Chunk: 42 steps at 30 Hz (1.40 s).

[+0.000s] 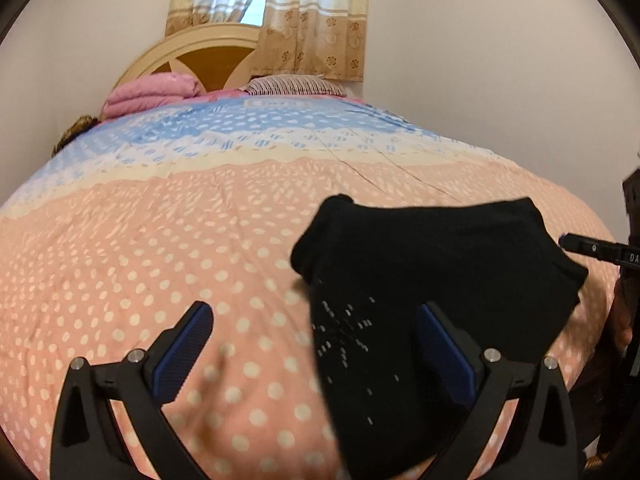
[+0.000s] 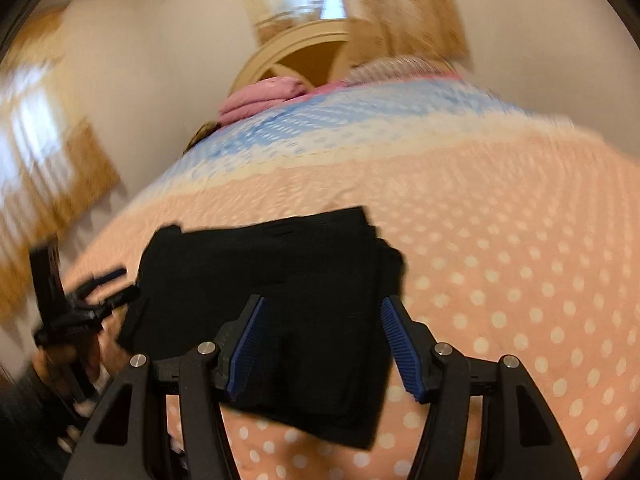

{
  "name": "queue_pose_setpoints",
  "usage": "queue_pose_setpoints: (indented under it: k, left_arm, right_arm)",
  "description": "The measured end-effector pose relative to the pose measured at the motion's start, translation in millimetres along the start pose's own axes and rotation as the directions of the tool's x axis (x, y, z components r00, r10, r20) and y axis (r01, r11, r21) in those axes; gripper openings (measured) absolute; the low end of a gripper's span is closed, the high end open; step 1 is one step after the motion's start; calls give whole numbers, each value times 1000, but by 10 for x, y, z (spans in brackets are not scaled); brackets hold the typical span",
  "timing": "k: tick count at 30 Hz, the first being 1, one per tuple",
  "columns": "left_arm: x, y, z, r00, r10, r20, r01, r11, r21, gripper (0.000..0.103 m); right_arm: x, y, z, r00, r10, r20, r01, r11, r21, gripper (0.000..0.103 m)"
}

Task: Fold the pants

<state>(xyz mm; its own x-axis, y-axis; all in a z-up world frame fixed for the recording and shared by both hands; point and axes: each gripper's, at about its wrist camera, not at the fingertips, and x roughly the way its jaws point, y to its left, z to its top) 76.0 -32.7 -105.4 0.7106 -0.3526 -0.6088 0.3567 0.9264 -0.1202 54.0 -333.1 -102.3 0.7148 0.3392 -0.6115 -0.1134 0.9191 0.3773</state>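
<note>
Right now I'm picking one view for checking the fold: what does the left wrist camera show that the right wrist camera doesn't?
Left wrist only: small white specks on the black pants near the left gripper, and a sharp striped pillow.
Right wrist only: a second curtained window on the side wall, and the pants' squared, layered folded edge between the right gripper fingers, though blurred.
Both: the folded pants lying on the polka-dot bedspread, the pink blanket, the headboard, and both grippers open.

Black pants (image 2: 272,276) folded into compact rectangle, flat on polka-dot bedspread (image 2: 500,280).
</note>
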Motion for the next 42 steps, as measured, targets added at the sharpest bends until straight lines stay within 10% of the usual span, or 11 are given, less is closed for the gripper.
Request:
queue_pose_setpoints:
  k: [23, 27, 32, 35, 42]
  left_arm:
    - [480, -110, 53, 981, -117, -154, 116, 993, -15, 102]
    - [394, -92, 39, 977, -173, -126, 172, 985, -16, 72]
    - [330, -72, 23, 971, -219, -98, 218, 976, -21, 59]
    - [304, 29, 43, 953, -291, -81, 285, 956, -77, 27]
    - [195, 125, 76, 933, -360, -24, 354, 925, -139, 14]
  right_arm:
    - [396, -220, -18, 993, 93, -76, -85, 992, 95, 54]
    - [297, -137, -20, 989, 142, -42, -137, 985, 107, 36]
    - [194, -64, 3, 989, 150, -16, -148, 986, 81, 28]
    - [78, 54, 79, 987, 162, 3, -162, 985, 51, 27]
    - [-120, 442, 362, 977, 213, 26, -212, 976, -48, 26]
